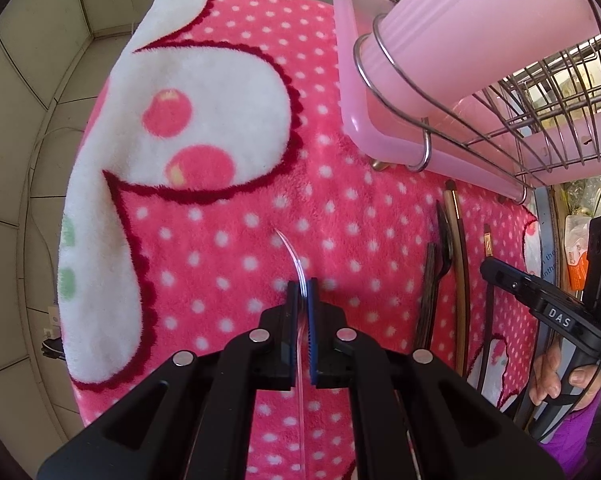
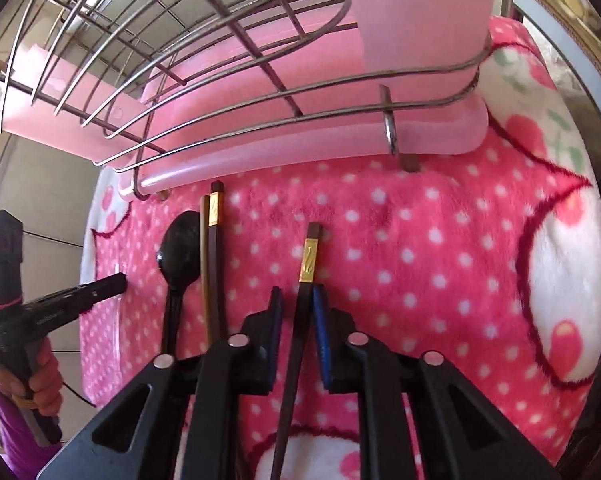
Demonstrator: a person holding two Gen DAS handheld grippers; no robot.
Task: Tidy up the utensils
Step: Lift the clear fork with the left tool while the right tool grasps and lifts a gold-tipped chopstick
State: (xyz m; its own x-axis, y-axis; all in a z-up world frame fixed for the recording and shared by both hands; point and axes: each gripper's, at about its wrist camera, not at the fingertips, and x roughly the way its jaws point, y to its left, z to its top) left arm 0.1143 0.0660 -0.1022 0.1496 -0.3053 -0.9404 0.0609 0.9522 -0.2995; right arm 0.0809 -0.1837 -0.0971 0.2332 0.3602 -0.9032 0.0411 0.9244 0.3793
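Note:
My left gripper [image 1: 300, 286] is shut on a clear plastic utensil [image 1: 290, 250], seen edge-on above the pink dotted blanket [image 1: 228, 240]. My right gripper [image 2: 298, 296] has its jaws around a dark chopstick with a gold band [image 2: 309, 262], partly closed; the chopstick rests against the right pad and a gap remains on the left. A black spoon [image 2: 179, 246] and two more dark chopsticks [image 2: 214, 240] lie on the blanket left of it. They also show in the left wrist view, spoon [image 1: 444, 240] and chopsticks [image 1: 458, 248]. The left gripper also shows in the right wrist view [image 2: 118, 282].
A wire dish rack [image 2: 228, 92] on a pink tray [image 2: 300, 152] stands at the blanket's far side, with a pink utensil cup [image 1: 472, 28] hung in a wire ring. The rack [image 1: 540, 92] sits at the upper right in the left view. Tiled floor [image 1: 32, 128] lies left.

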